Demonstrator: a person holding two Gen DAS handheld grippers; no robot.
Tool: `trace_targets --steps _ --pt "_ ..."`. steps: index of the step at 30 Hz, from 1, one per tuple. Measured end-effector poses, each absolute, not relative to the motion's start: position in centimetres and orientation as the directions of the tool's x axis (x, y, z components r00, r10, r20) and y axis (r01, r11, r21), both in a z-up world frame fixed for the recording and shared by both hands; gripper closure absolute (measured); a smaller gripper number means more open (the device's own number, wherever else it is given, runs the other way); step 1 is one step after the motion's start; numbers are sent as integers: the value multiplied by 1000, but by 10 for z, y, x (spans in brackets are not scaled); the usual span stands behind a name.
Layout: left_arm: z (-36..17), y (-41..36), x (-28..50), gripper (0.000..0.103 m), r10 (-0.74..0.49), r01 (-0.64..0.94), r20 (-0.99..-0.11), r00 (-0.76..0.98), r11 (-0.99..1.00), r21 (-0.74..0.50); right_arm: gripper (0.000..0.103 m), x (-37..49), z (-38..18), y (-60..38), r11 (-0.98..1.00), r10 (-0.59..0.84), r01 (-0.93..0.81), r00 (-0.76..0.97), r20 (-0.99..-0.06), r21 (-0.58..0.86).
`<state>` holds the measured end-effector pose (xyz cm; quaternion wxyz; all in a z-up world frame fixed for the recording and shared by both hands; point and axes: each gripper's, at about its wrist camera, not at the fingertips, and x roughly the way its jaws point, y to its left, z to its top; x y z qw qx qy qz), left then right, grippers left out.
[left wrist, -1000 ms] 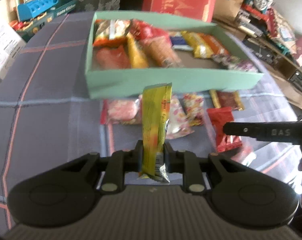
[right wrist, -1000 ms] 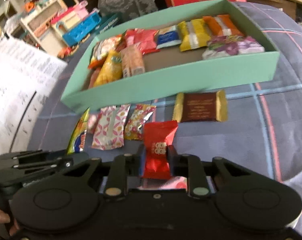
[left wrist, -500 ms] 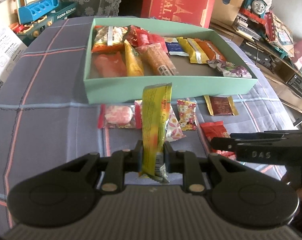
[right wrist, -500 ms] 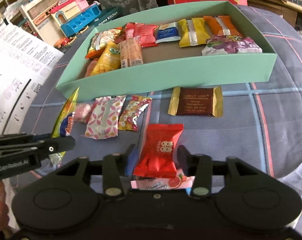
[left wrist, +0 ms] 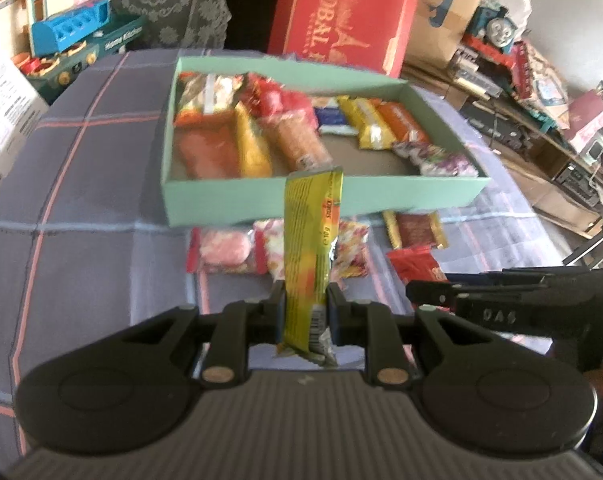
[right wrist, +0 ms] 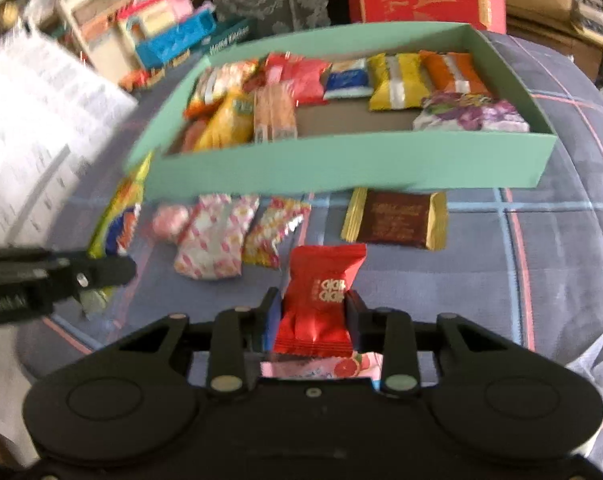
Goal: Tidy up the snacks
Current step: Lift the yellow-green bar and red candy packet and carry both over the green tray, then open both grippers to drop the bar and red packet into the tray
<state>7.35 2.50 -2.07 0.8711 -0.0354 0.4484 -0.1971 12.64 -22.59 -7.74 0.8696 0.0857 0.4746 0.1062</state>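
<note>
My left gripper (left wrist: 304, 312) is shut on a long yellow snack stick (left wrist: 308, 248) and holds it upright above the cloth, in front of the green box (left wrist: 321, 198). My right gripper (right wrist: 312, 316) is shut on a red candy packet (right wrist: 321, 300) and holds it above the cloth, near side of the green box (right wrist: 341, 164). The box holds several snack packets. The right gripper shows at the right in the left wrist view (left wrist: 425, 292). The left gripper shows at the left in the right wrist view (right wrist: 113, 272), still holding the yellow stick (right wrist: 119, 216).
Loose on the checked cloth before the box lie a brown gold-edged packet (right wrist: 395, 220), a pink-white patterned packet (right wrist: 217, 236), a flowery packet (right wrist: 273, 228) and a pink sweet (left wrist: 223, 246). A pink packet (right wrist: 325, 366) lies under the right gripper. A red carton (left wrist: 345, 16), toys and papers surround the table.
The right gripper opened around the red candy packet half a second ago and has closed on it again. Both grippers have moved a little toward the box. The left keeps its hold.
</note>
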Motion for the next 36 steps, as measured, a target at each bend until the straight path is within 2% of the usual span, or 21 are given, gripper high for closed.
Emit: trace_targets --steps 6,13,24,25,26,27,28,29,30,32,36 --pt "3 10 94 83 -393 338 -737 549 912 -234 70 129 -40 -253 937 310 -63 604 -735 343" --pt "21 -32 157 83 -414 356 -708 572 903 -240 70 181 -17 -284 912 302 -2 678 -670 410" --pt "-25 -84 241 83 -368 296 -780 507 924 -243 68 263 -43 -303 885 315 59 653 -689 461" --pt "-29 -86 245 77 -358 289 -785 506 928 -236 66 267 -46 -304 883 312 68 653 -690 465" --pt "-32 -88 249 58 -345 281 -791 505 932 -228 52 272 -49 -306 875 318 77 652 -688 478" --pt "-34 -89 252 44 -333 274 -797 504 937 -218 32 273 -50 -308 866 324 87 652 -686 492" --pt "-35 -89 253 19 -317 263 -796 515 943 -205 23 273 -49 -310 858 324 95 662 -675 504" --pt "-35 -88 251 8 -300 253 -789 536 949 -189 11 273 -48 -312 856 317 96 678 -664 507" --pt "-35 -87 250 7 -287 247 -783 552 953 -175 5 271 -46 -313 858 310 90 694 -649 506" --pt "-35 -86 249 6 -282 247 -786 550 954 -170 0 268 -44 -316 863 299 85 709 -639 498" --pt "-37 -82 244 1 -281 232 -797 535 956 -182 0 263 -45 -318 856 298 97 709 -639 508"
